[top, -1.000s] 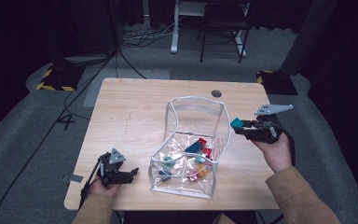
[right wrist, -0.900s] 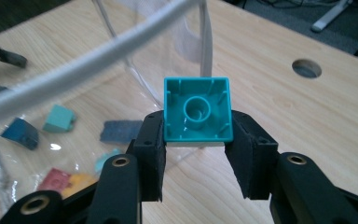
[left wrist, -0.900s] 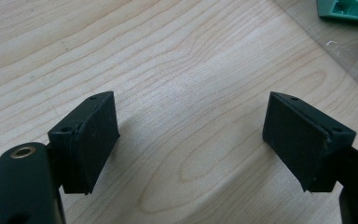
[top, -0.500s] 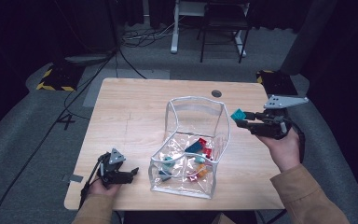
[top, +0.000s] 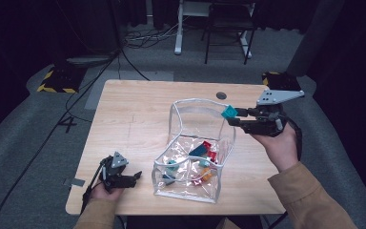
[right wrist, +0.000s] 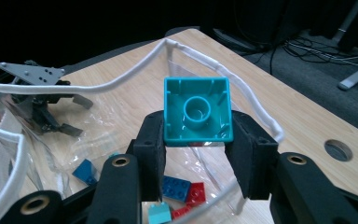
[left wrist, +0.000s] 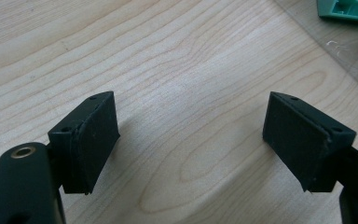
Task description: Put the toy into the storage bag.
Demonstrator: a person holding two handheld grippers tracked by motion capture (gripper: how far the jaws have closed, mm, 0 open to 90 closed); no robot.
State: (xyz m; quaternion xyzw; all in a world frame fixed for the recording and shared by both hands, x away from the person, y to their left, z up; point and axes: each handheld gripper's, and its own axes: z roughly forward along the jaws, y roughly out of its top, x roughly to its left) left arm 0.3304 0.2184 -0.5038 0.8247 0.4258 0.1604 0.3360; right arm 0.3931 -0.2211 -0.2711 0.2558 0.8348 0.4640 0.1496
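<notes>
Since the earlier frames the right gripper has swung in from off the bench's right edge toward the bag, its brick now at the bag's far right rim; the left gripper hasn't budged. Left to right: left gripper rests near the bench's front left corner, fingers released wide with bare wood between them, just beside the clear bag. The bag sits at the front middle of the bench, open-topped, white-piped rim, loose bricks inside in red, blue, teal and orange. Right gripper hangs over the bag's right rim, fingers clenched on the teal brick, gripped on two opposite side walls, hollow underside facing the camera. Judgement: the brick is light, rigid, smooth plastic, so it could slip if pinched by corners; flat opposite walls are the right hold. The bag looks thin, floppy and crinkly, likely to sag if bumped; steady it by the piped rim.
</notes>
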